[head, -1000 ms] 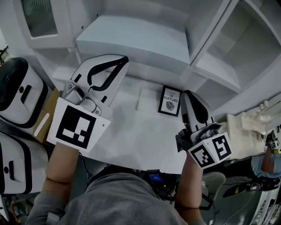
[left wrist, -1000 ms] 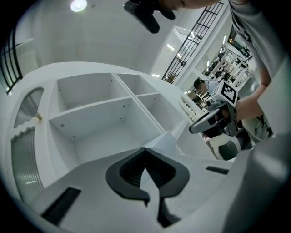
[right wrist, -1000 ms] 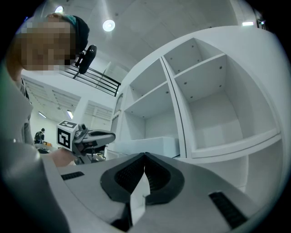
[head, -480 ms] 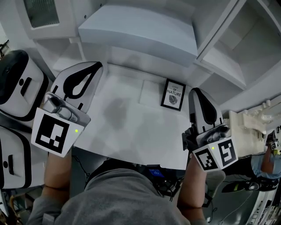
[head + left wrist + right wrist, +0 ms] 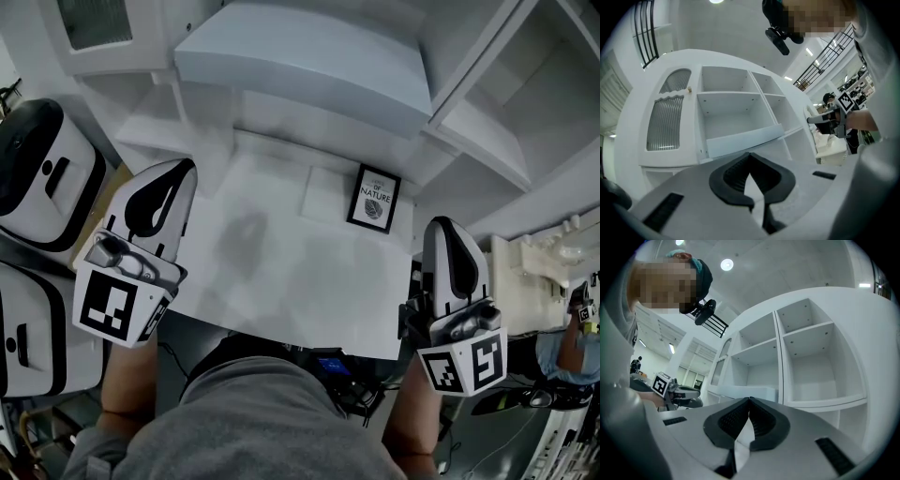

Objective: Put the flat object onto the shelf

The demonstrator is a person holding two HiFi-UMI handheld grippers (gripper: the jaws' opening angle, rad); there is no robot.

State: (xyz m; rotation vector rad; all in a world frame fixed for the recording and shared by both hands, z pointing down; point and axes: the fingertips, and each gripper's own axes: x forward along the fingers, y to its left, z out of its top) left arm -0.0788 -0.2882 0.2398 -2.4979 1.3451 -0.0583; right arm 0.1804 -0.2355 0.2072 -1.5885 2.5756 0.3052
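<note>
A flat black-framed picture (image 5: 374, 199) with print on it rests on the white table (image 5: 281, 281), close to the foot of the white shelf unit (image 5: 487, 103). Beside it lies a thin white rectangle (image 5: 323, 193). My left gripper (image 5: 178, 169) hovers over the table's left edge, well left of the picture, jaws shut and empty. Over the table's right front corner, my right gripper (image 5: 439, 225) is also shut on nothing. In the left gripper view my left gripper (image 5: 750, 155) faces the shelf compartments (image 5: 731, 117). In the right gripper view my right gripper (image 5: 749, 400) faces the open compartments (image 5: 811, 366).
A broad white slab (image 5: 300, 56) juts from the shelf unit above the table. Two white-and-black machines (image 5: 42, 178) stand at the left. A cabinet door with ribbed glass (image 5: 94, 23) is at the far left. White equipment (image 5: 534, 272) and another person (image 5: 572, 337) are at the right.
Both grippers have drawn back from the shelf toward the table's near edge; the left one swung left and lower and rolled. The picture has stayed where it was on the table.
</note>
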